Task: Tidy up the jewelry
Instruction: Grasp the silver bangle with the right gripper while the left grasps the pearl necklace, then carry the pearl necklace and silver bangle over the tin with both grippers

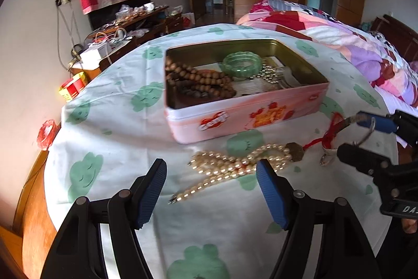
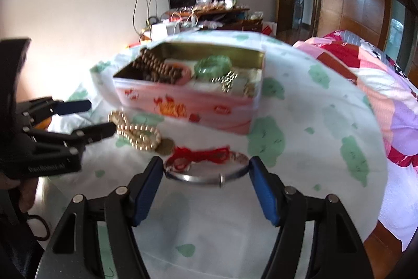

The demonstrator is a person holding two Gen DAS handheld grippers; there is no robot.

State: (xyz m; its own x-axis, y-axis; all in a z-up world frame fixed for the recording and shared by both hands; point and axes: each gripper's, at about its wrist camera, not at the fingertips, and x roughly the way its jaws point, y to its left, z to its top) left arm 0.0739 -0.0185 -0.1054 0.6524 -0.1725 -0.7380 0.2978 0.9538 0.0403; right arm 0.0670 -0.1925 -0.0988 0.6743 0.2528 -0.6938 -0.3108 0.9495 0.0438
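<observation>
A pink tin box stands open on the cloth-covered table; it also shows in the right wrist view. It holds brown wooden beads, a green bangle and gold chains. A pearl bead strand lies on the cloth in front of the tin, between my left gripper's open fingers. My right gripper is shut on a silver bangle with red cord, holding it across its width just right of the pearls.
The round table has a white cloth with green prints. A bed with a patchwork quilt lies to the right. A cluttered desk stands against the far wall. Scissors lie at the left table edge.
</observation>
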